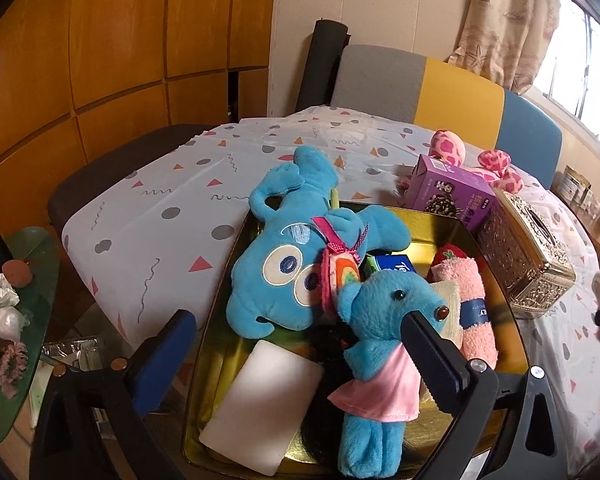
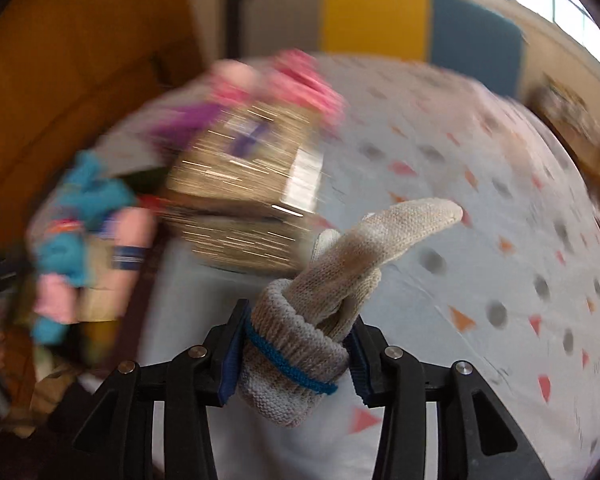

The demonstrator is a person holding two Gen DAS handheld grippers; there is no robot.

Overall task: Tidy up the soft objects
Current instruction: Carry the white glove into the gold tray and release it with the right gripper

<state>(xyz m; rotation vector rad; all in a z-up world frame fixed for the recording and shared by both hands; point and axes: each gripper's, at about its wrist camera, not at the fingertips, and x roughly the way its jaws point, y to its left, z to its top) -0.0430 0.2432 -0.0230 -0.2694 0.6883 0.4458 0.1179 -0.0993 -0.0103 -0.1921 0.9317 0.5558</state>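
My left gripper (image 1: 300,352) is open wide over a gold tray (image 1: 228,256) and grips nothing. In the tray lie a big blue plush (image 1: 288,256), a small blue bear in a pink dress (image 1: 384,332) beside my right-hand finger (image 1: 432,352), a rolled pink towel (image 1: 474,312), a white block (image 1: 268,400) and a blue tissue pack (image 1: 396,266). A pink spotted plush (image 1: 492,168) lies on the table behind. My right gripper (image 2: 296,340) is shut on a beige knitted glove (image 2: 340,276) with a blue band, held above the tablecloth (image 2: 480,248). That view is blurred.
A purple carton (image 1: 452,192) and an ornate metal tissue box (image 1: 528,256) stand right of the tray. The tissue box (image 2: 252,184) shows blurred in the right wrist view. Chairs (image 1: 452,88) line the table's far side. A small green side table (image 1: 24,276) with clutter sits at the left.
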